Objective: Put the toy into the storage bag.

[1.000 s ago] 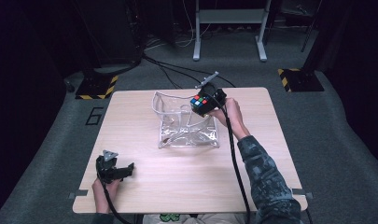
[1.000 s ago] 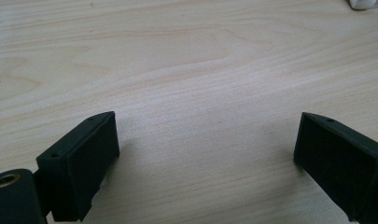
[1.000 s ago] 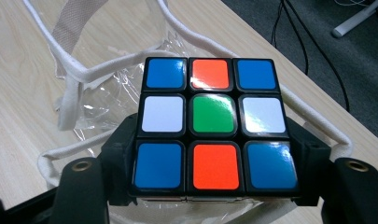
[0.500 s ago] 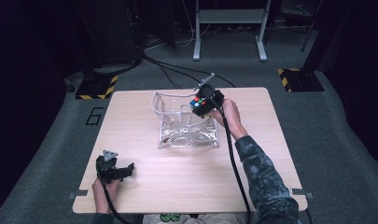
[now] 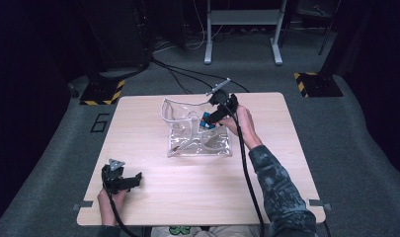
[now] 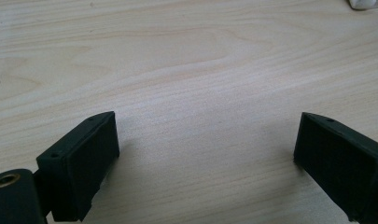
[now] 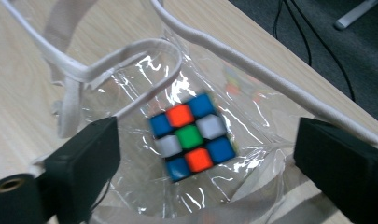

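The multicoloured 3-by-3 puzzle cube (image 7: 192,136) lies inside the clear plastic bag with white trim (image 5: 200,129), so the drop looks done; the right gripper (image 7: 203,158) hangs above it, jaws wide apart and empty; the left gripper (image 6: 205,158) rests low over the pale wooden table (image 6: 186,60), jaws apart; withdrawal is likely what is left.
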Action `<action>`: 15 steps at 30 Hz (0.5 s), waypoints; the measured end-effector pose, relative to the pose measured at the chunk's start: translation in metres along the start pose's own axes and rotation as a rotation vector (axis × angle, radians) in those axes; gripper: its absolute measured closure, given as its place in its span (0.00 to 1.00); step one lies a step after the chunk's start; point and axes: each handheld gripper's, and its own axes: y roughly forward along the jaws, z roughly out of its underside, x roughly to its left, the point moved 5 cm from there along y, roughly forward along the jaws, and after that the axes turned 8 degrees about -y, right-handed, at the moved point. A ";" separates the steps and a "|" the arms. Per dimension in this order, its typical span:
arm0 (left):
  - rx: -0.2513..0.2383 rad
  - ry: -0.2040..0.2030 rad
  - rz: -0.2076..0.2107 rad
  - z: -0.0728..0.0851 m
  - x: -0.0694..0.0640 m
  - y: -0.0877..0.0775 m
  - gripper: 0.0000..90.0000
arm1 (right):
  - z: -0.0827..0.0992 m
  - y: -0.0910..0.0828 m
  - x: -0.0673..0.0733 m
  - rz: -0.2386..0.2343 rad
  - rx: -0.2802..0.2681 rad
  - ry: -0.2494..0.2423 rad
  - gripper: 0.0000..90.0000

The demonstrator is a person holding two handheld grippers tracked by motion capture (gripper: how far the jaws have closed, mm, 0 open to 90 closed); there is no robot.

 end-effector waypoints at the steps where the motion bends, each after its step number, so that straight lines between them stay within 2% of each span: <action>1: -0.001 -0.001 -0.002 0.000 0.000 0.000 0.07 | 0.001 -0.003 0.000 0.000 -0.015 -0.005 0.01; 4: -0.002 -0.001 -0.001 0.000 0.000 0.000 0.07 | 0.004 -0.016 0.002 0.007 -0.048 -0.004 0.00; 7: -0.001 -0.001 0.000 0.000 0.000 0.000 0.07 | 0.010 -0.029 0.002 0.018 -0.088 0.027 0.00; 10: -0.001 -0.001 -0.001 0.000 0.000 0.000 0.07 | 0.019 -0.044 0.002 0.030 -0.112 0.034 0.00; 15: -0.001 0.000 -0.002 0.000 0.000 0.000 0.07 | 0.040 -0.062 0.002 0.074 -0.122 0.031 0.00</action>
